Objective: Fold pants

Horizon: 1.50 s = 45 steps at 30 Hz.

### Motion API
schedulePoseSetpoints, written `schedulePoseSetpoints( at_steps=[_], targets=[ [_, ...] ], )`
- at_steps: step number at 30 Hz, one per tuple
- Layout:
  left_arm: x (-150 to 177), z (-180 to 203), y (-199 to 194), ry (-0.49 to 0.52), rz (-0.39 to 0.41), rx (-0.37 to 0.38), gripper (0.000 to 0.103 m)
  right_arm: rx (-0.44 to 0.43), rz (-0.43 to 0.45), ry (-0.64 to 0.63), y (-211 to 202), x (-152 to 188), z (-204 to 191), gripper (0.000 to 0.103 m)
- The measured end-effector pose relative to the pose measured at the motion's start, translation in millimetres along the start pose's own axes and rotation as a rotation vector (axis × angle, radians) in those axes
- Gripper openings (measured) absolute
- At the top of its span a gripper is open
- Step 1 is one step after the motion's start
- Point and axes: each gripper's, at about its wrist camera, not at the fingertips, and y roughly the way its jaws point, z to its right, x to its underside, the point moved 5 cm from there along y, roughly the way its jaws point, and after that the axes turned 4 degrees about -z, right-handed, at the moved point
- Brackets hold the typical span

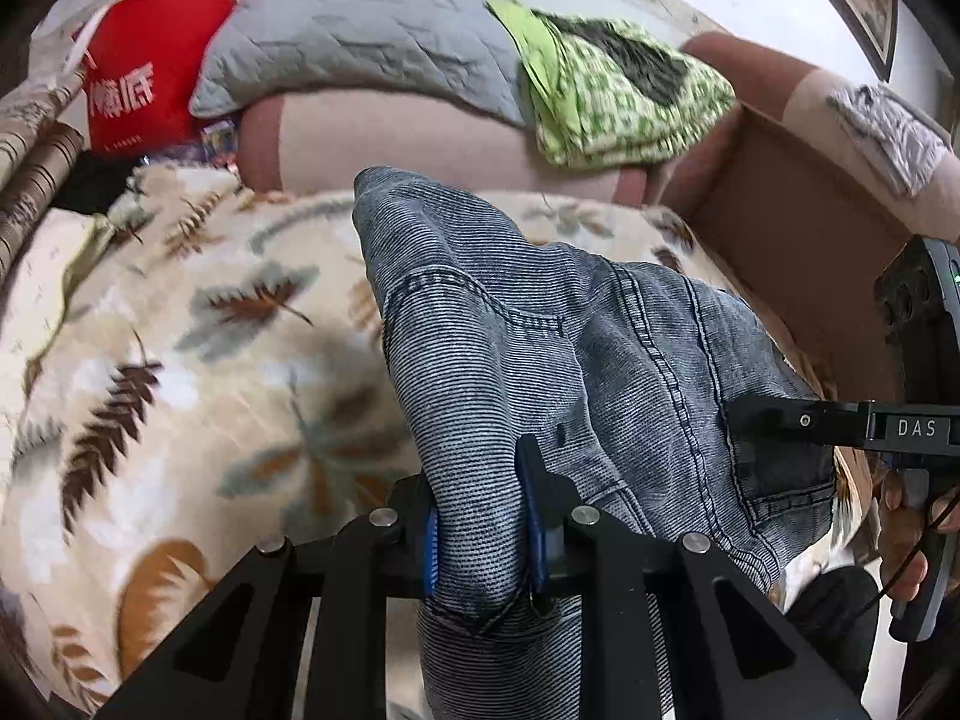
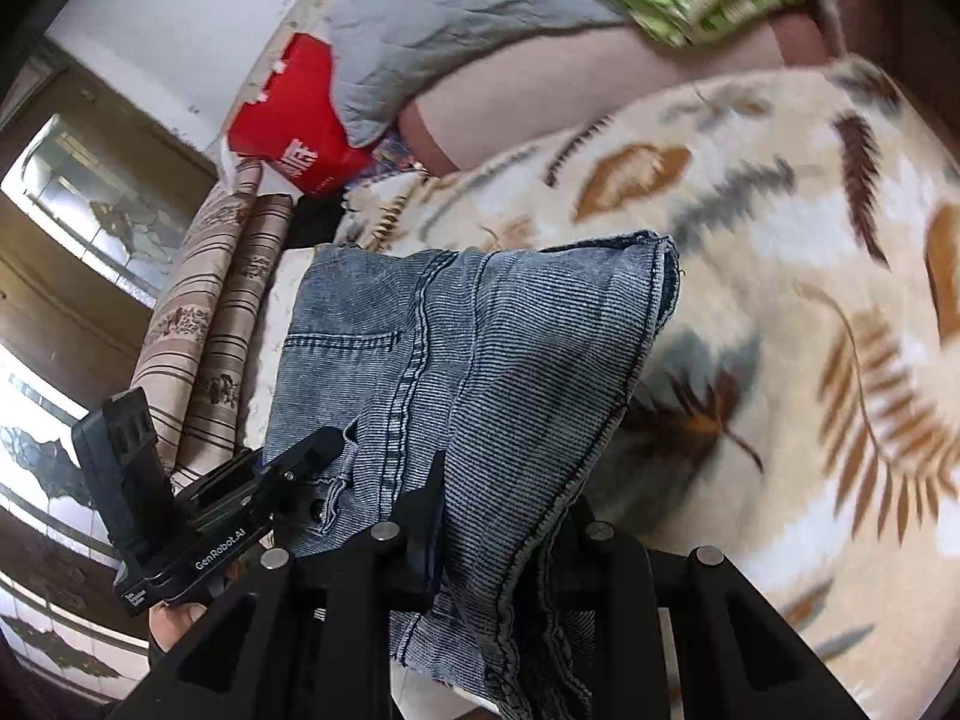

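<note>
The grey-blue denim pants (image 1: 540, 348) hang bunched between both grippers above a leaf-patterned blanket (image 1: 180, 372). My left gripper (image 1: 480, 516) is shut on a thick fold of the denim, blue pads pressing both sides. My right gripper (image 1: 738, 420) enters from the right in the left wrist view and is clamped on the pants' edge near a pocket seam. In the right wrist view the pants (image 2: 480, 372) drape over my right gripper (image 2: 498, 516), which is shut on the cloth. The left gripper (image 2: 312, 456) shows at lower left, gripping the waistband area.
A grey quilt (image 1: 372, 30), a green patterned cloth (image 1: 612, 90) and a red bag (image 1: 150, 60) lie along the sofa back. A brown cardboard box (image 1: 798, 240) stands at right. Striped cushions (image 2: 222, 312) and a glass cabinet (image 2: 78, 192) are on the left.
</note>
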Motion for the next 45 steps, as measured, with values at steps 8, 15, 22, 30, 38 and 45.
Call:
schedulePoseSetpoints(
  at_steps=[8, 15, 22, 30, 38, 45],
  targets=[
    [-48.4, -38.5, -11.2, -0.014, 0.086, -0.048, 0.023, -0.019, 0.035, -0.095, 18.2, -62.3, -45.6, 0.026],
    [-37.8, -67.9, 39.0, -0.046, 0.015, -0.049, 0.023, -0.024, -0.023, -0.059, 72.7, -76.9, -26.9, 0.026],
    [7.9, -91.3, 124.5, -0.063, -0.179, -0.118, 0.059, 0.092, -0.131, 0.018, 147.4, -51.5, 33.3, 0.033],
    [16.4, -102.1, 62.7, -0.158, -0.078, -0.213, 0.084, 0.210, -0.063, 0.014, 118.4, -37.7, 38.3, 0.061],
    [53.4, -85.4, 82.6, -0.066, -0.144, -0.306, 0.093, 0.261, -0.067, -0.147, 119.8, 6.3, 1.4, 0.067],
    [30.9, -80.8, 42.2, -0.073, -0.003, -0.302, 0.093, 0.350, -0.062, -0.173, 103.8, -22.7, -6.8, 0.068]
  ],
)
